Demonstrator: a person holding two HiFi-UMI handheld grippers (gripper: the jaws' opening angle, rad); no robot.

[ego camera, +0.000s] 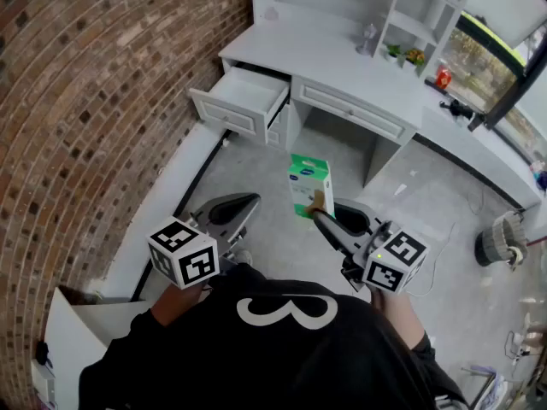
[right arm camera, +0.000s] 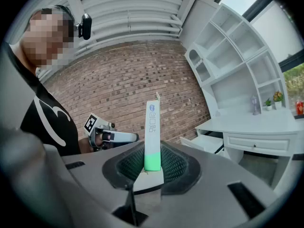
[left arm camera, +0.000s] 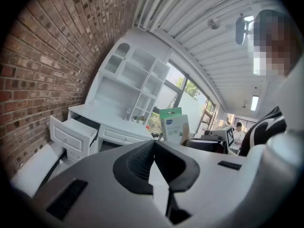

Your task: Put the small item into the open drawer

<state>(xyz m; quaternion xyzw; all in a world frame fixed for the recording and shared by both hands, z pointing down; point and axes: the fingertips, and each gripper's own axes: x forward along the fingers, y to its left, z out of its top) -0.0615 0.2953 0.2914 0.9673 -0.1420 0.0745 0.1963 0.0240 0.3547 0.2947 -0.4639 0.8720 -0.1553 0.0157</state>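
Note:
A flat green-and-white box point(ego camera: 308, 182) stands upright in my right gripper point(ego camera: 318, 208), whose jaws are shut on its lower edge. In the right gripper view the box point(right arm camera: 152, 127) shows edge-on between the pads of the right gripper point(right arm camera: 153, 161). The open drawer point(ego camera: 248, 101) juts from the left end of a white desk point(ego camera: 342, 54), well ahead of both grippers. My left gripper point(ego camera: 249, 201) hangs to the left of the box, jaws shut and holding nothing. In the left gripper view the left gripper point(left arm camera: 154, 148) points toward the drawer point(left arm camera: 73, 132) and the box point(left arm camera: 173, 125).
A brick wall point(ego camera: 102, 101) runs along the left, with a white ledge point(ego camera: 162, 203) at its foot. The desk carries shelves point(ego camera: 419, 15) with small plants and a red item point(ego camera: 443, 77). A basket point(ego camera: 500, 239) stands on the floor at right. Another person point(left arm camera: 239, 133) stands far off.

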